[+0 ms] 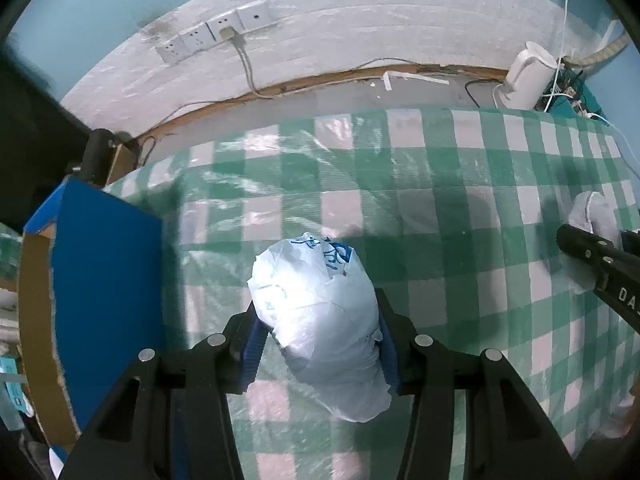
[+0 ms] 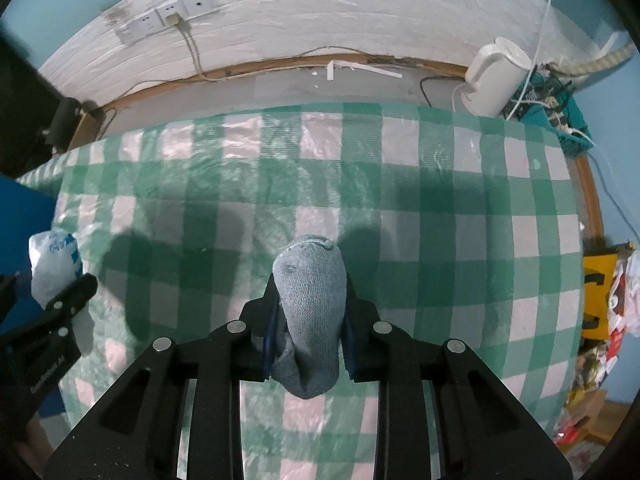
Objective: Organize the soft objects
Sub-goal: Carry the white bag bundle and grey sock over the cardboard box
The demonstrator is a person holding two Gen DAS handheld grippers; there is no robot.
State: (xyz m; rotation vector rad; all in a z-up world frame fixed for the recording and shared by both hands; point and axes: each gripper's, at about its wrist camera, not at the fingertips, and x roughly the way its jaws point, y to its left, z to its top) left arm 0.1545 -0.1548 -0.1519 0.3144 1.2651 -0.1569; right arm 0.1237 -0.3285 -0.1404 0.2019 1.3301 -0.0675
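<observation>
Here both claws carry a soft item clear above the checked desk (image 2: 400, 184), presumably so neither drags on its slick plastic cover. The left claw (image 1: 320, 320) is clenched on a white plastic bag (image 1: 320, 320), pinched at its middle so the loose ends bulge out on either side. The right claw (image 2: 308, 312) grips a grey-blue sock (image 2: 310, 296) the same way. A blue box (image 1: 104, 280) stands just left of the bag, probably the place for it.
</observation>
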